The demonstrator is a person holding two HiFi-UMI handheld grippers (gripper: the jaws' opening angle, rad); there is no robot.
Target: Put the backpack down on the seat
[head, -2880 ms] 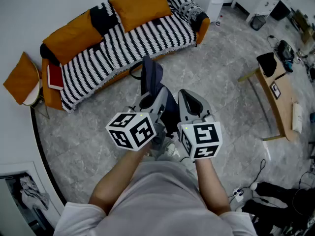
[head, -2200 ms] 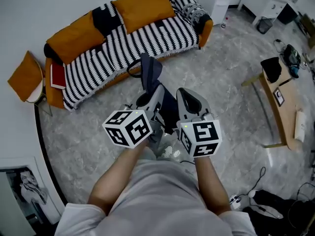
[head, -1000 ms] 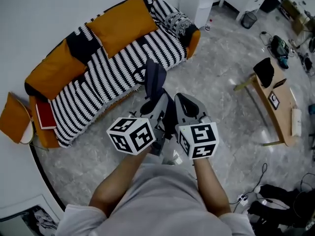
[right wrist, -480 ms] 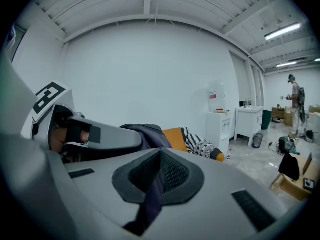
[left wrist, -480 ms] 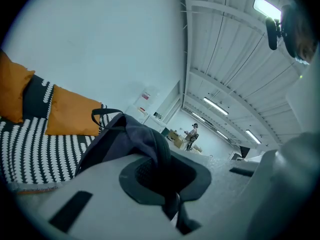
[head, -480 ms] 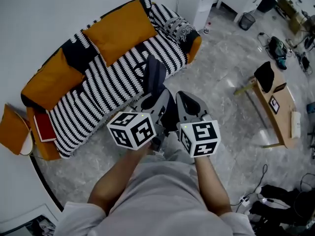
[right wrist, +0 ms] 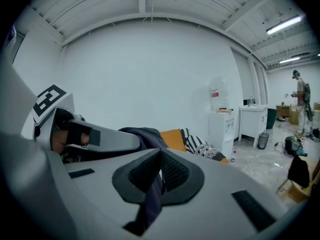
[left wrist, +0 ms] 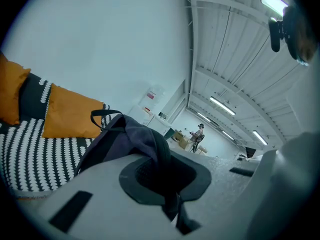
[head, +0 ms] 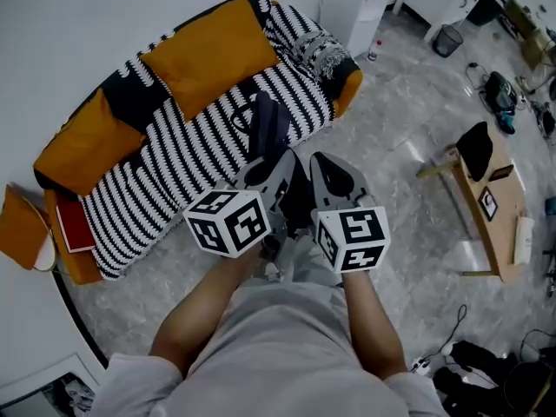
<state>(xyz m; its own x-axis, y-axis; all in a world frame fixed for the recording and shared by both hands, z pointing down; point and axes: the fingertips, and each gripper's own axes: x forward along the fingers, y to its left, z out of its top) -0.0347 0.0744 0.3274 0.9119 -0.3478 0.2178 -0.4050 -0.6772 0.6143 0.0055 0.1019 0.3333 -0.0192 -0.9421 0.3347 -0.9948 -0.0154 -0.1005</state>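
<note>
1. Grey marbled floor [head: 408,146] fills the lower and right parts of the head view, beneath the person's arms.
2. At frame centre, the left gripper [head: 280,168] and right gripper [head: 326,174] sit side by side. Each is clamped tight on the cloth of the dark navy fabric backpack [head: 268,127], which hangs from them clear of the floor, with its top overlapping the couch's front edge.
3. Beyond, at upper left, the black-and-white striped sofa [head: 174,172] with orange cushions [head: 208,50] offers bare seat.
4. The step in hand looks like carrying the backpack to the seat. The next move calls for reaching out over the stripes, lowering until the bag rests there, then parting both pairs of jaws.
</note>
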